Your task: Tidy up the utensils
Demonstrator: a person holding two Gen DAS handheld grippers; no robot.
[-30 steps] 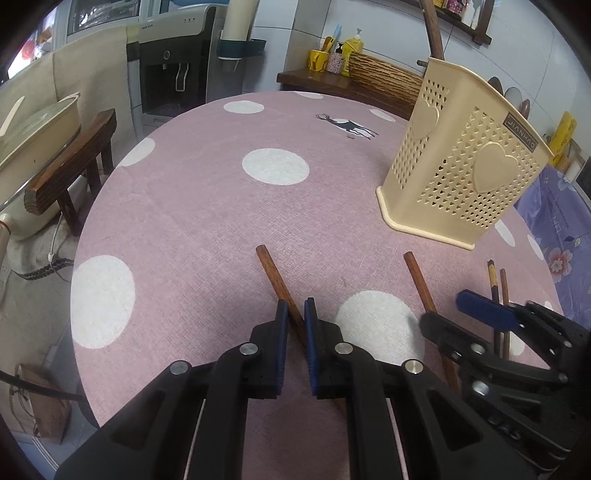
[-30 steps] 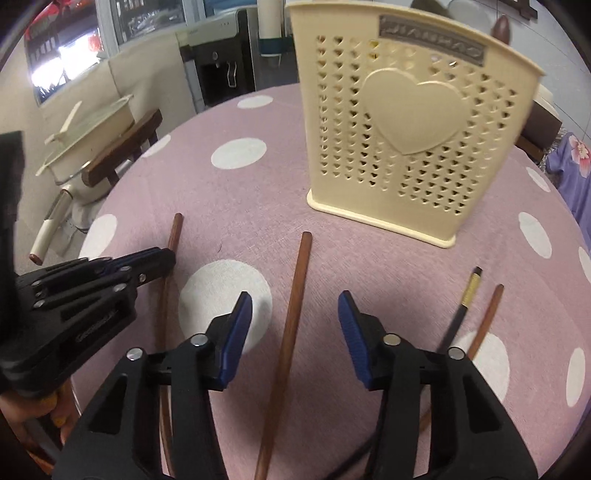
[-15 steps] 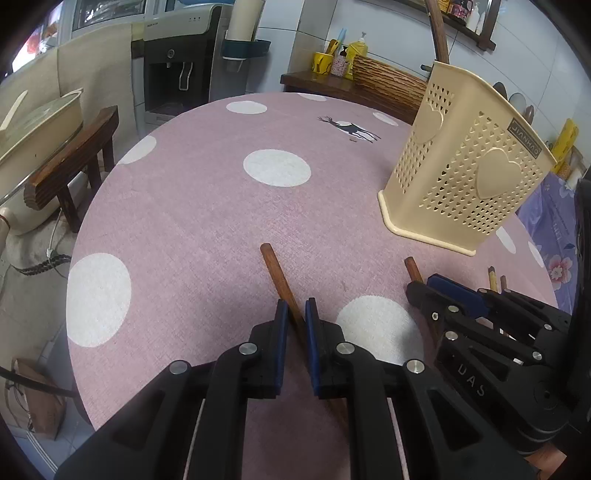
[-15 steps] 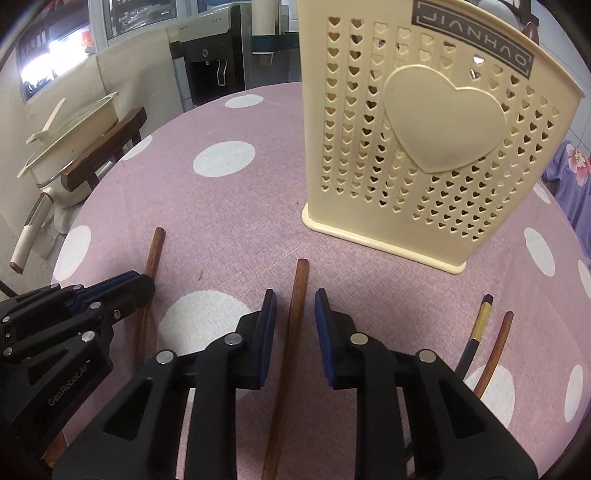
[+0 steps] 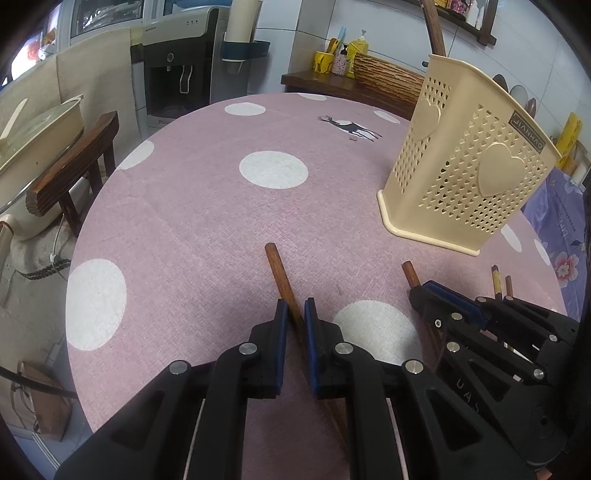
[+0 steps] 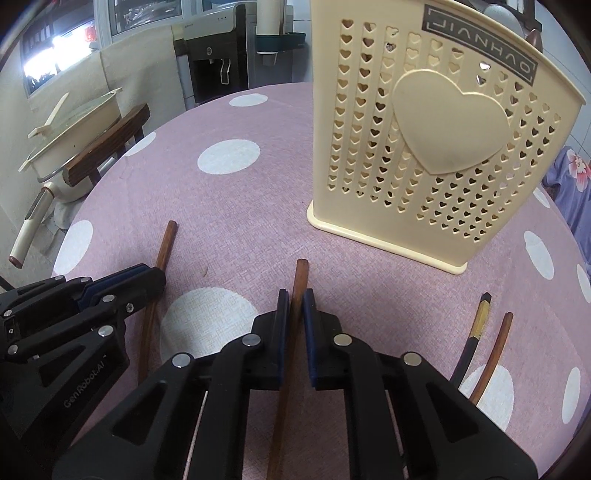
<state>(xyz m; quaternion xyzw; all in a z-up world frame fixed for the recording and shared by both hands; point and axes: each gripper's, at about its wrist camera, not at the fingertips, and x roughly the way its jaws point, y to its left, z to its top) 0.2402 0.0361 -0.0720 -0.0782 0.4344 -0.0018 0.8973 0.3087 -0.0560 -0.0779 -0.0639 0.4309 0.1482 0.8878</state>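
Note:
A cream perforated utensil holder [image 5: 465,173] with heart reliefs stands on the pink dotted tablecloth [image 5: 221,206]; it fills the upper right of the right wrist view [image 6: 417,147]. My left gripper [image 5: 294,314] is shut on a brown wooden stick [image 5: 279,273] lying on the cloth. My right gripper [image 6: 294,302] is shut on a second brown wooden stick [image 6: 299,275], its tip pointing toward the holder. Each gripper shows in the other's view, left [image 6: 122,284] and right [image 5: 436,295]. A black-and-yellow chopstick [image 6: 476,328] and a thin brown chopstick [image 6: 496,347] lie to the right.
A wooden chair back [image 5: 74,166] and a cream pot [image 5: 40,129] stand off the table's left edge. A water dispenser [image 5: 181,62] and a shelf with cups and a basket [image 5: 369,70] are behind the table. A tall wooden handle [image 5: 432,29] sticks out of the holder.
My right gripper has moved forward over the second stick and closed on it, from wide open a second ago. My left gripper has stayed shut on its stick.

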